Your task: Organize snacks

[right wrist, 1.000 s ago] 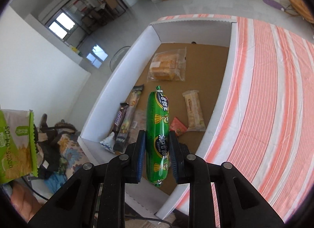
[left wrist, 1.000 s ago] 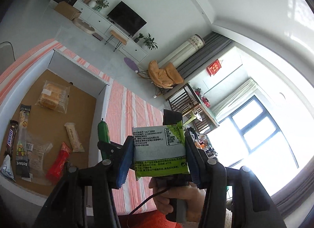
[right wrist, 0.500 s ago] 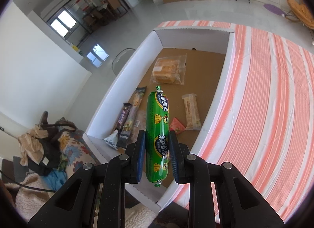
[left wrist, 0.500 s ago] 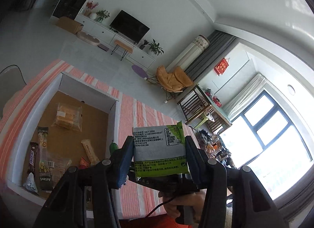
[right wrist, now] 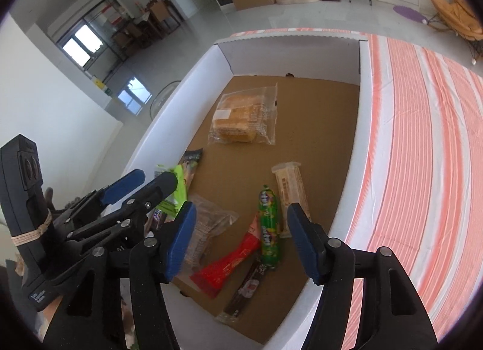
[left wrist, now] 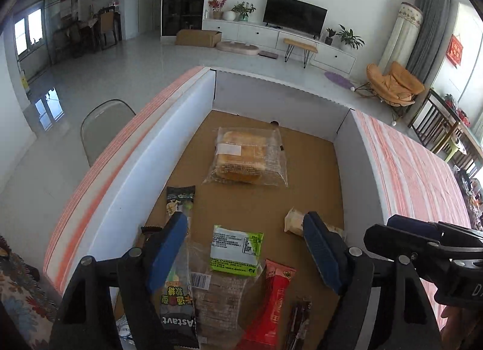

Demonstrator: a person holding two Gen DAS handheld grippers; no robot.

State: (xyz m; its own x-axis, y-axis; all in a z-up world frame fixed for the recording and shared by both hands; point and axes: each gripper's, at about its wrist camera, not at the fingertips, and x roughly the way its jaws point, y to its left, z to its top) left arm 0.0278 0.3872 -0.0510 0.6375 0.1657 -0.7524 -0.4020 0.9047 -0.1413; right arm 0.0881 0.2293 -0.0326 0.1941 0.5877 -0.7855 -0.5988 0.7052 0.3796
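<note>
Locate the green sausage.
In the right wrist view, the green sausage lies in the box, between the red packet and the pale bar.

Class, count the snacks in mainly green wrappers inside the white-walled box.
2. The green sausage stick lies beside the red packet; the green-and-white packet is over the clear packet. Others may be hidden behind the grippers.

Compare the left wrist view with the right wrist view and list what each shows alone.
Left wrist view only: the grey chair outside the box and the television.

Right wrist view only: the green sausage stick lying in the box, and the left gripper seen from outside.

Both: the white box, the bagged bread, the red packet, the green-and-white packet, and open fingers holding nothing.
</note>
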